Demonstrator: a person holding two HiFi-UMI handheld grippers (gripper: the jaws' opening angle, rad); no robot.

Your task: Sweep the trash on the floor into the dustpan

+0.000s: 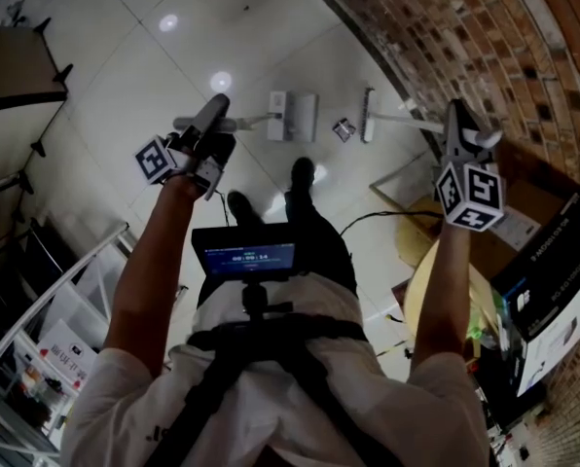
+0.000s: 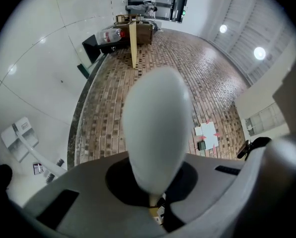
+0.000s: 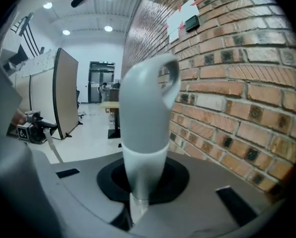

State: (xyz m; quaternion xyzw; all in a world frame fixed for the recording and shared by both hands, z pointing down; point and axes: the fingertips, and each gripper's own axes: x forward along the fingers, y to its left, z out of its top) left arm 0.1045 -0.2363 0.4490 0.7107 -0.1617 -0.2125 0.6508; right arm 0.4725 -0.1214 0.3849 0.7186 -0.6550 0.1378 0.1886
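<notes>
The pale tiled floor (image 1: 163,76) lies open to the left, while the brick wall (image 1: 485,37) curves close along the right, so I judge the broom (image 1: 368,115) has little room on that side and the person's shoes (image 1: 302,175) stand just behind the work. The dustpan (image 1: 292,115) sits on the floor with the trash (image 1: 344,129) lying between it and the broom head, so the sweep itself is not yet done. The left gripper (image 1: 210,129) is clamped on the dustpan handle (image 2: 155,128), and the right gripper (image 1: 459,129) on the broom handle (image 3: 143,118).
</notes>
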